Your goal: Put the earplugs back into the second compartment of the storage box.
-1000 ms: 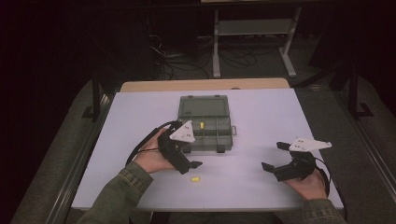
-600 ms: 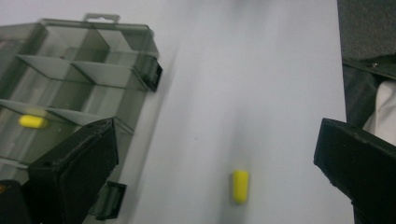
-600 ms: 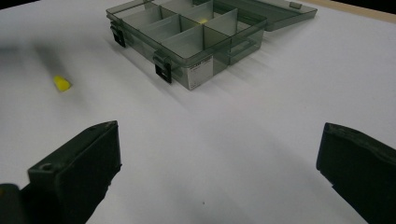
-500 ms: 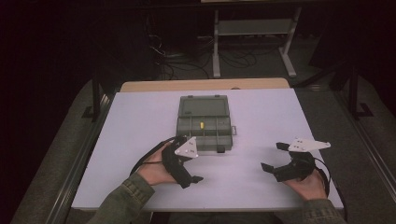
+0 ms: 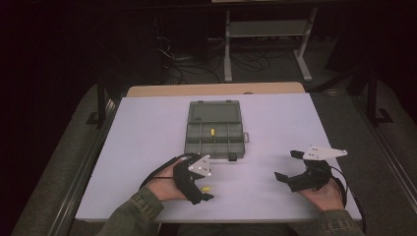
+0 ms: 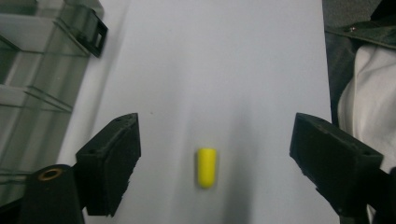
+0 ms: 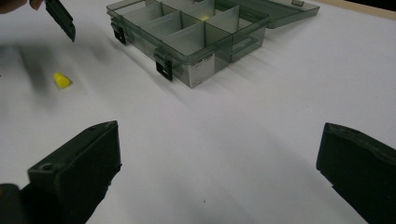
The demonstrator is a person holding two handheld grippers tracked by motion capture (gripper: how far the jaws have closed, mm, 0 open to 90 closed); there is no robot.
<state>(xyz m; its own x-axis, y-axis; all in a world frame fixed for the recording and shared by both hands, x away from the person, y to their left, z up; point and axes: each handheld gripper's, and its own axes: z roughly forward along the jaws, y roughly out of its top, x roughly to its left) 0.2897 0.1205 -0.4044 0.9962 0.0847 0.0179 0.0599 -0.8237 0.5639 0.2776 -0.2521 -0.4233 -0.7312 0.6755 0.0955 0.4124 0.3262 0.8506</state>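
A small yellow capsule-shaped piece (image 5: 206, 189) (image 6: 206, 167) lies on the white table near its front edge. My left gripper (image 5: 205, 191) (image 6: 217, 135) is lowered over it. Its jaws have just been closing, and the piece lies between them with neither pad touching it. Behind it sits a clear grey compartment box (image 5: 215, 112) (image 7: 201, 70) (image 6: 32, 70), lid open, with another yellow piece (image 5: 212, 132) in a middle compartment. My right gripper (image 5: 287, 165) (image 7: 219, 135) rests open at the front right, holding nothing. The right gripper view also has the loose piece (image 7: 61, 80) at far left.
The white table (image 5: 147, 128) ends close in front of both hands, with a wooden strip (image 5: 216, 89) along its far edge. Beyond it are a metal stand (image 5: 265, 29) and cables on a dark floor. Bare table lies left and right of the box.
My left gripper has come down and toward the table's front, from beside the box to over the yellow piece, and its jaws have narrowed. The right gripper has stayed put.
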